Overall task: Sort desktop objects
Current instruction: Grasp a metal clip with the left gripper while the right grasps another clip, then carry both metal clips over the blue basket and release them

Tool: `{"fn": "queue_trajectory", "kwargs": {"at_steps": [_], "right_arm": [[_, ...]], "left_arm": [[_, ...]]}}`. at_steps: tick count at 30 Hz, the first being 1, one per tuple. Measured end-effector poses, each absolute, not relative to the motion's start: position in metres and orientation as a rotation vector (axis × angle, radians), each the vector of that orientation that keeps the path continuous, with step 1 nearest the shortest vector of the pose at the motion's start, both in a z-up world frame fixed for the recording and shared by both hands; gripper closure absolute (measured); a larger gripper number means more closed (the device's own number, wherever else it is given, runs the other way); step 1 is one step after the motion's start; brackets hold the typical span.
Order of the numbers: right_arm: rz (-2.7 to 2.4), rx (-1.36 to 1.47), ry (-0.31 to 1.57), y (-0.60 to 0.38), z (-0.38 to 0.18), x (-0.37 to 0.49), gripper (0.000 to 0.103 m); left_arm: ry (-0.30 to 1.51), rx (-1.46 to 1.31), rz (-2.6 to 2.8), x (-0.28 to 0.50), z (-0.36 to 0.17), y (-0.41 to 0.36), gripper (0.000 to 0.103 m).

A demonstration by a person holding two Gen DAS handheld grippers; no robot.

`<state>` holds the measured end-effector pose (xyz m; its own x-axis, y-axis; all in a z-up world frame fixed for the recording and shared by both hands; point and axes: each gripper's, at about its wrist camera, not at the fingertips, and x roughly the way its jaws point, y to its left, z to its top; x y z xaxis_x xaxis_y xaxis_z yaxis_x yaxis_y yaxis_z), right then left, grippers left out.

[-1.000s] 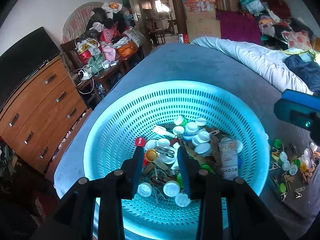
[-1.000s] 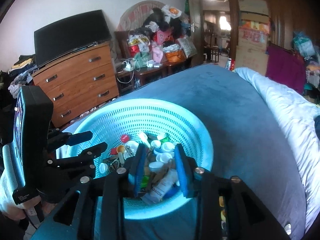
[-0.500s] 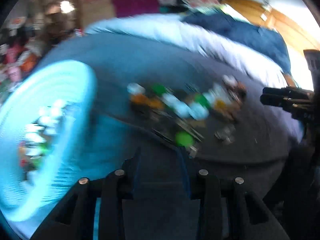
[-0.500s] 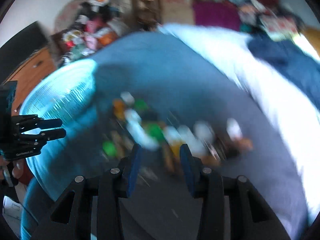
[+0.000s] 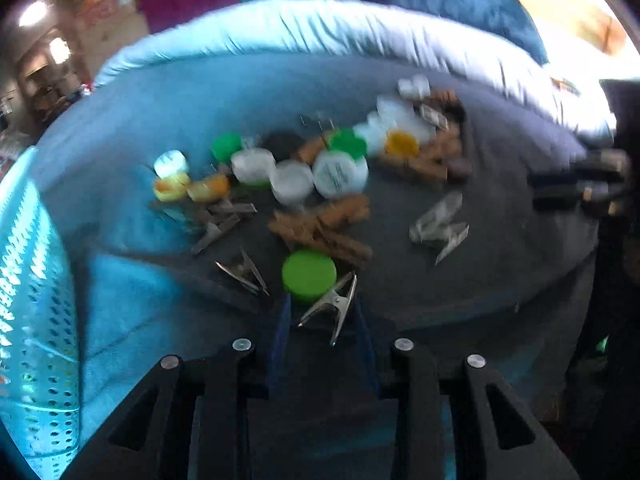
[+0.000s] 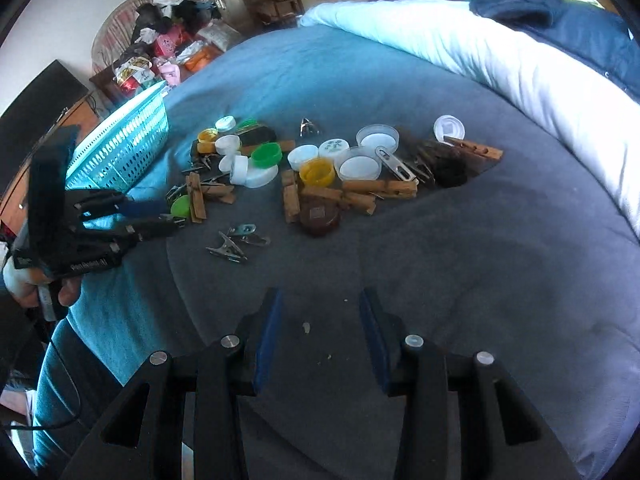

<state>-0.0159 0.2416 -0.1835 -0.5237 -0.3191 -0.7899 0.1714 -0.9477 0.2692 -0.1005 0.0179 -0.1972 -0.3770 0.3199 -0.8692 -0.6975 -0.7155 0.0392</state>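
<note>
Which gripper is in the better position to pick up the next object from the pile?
Left. The left gripper is open right at a metal clip beside the green cap. The right gripper is open over bare blanket, apart from the pile.

A metal clip [image 5: 334, 309] lies between the left tool's [image 5: 322, 320] parted fingers, a green cap [image 5: 309, 275] just ahead, the turquoise basket [image 5: 36, 320] far left.

Blue bed [image 6: 440, 264], white duvet [image 6: 500, 68] at 2 o'clock, wooden dresser [image 6: 12, 184] at 9, cluttered chair [image 6: 160, 52] at 11.
</note>
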Motion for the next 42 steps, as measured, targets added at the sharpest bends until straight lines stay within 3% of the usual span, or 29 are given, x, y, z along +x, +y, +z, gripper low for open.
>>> {"fn": "queue_trajectory", "kwargs": {"at_steps": [5, 12, 20, 22, 26, 42], "right_arm": [[-2.491, 1.325, -0.212, 0.238, -0.181, -0.021, 0.064], [-2.415, 1.232, -0.038, 0.221, -0.167, -0.038, 0.067], [-2.187, 1.161, 0.366, 0.175, -0.168, -0.079, 0.070], [-2.110, 1.176, 0.466, 0.165, -0.177, -0.085, 0.077], [-1.964, 1.207, 0.635, 0.150, -0.195, -0.086, 0.083], [-2.132, 1.199, 0.465, 0.153, -0.188, -0.081, 0.090]], "left_arm": [[0.507, -1.239, 2.089, -0.099, -0.194, 0.019, 0.078], [0.509, -1.268, 2.078, -0.089, -0.195, 0.027, 0.078], [0.438, -1.293, 2.136, -0.091, -0.191, 0.017, 0.079], [0.438, -1.297, 2.136, -0.091, -0.191, 0.016, 0.079], [0.433, -1.302, 2.126, -0.093, -0.191, 0.016, 0.079], [0.402, -1.295, 2.227, -0.092, -0.185, 0.017, 0.079]]}}
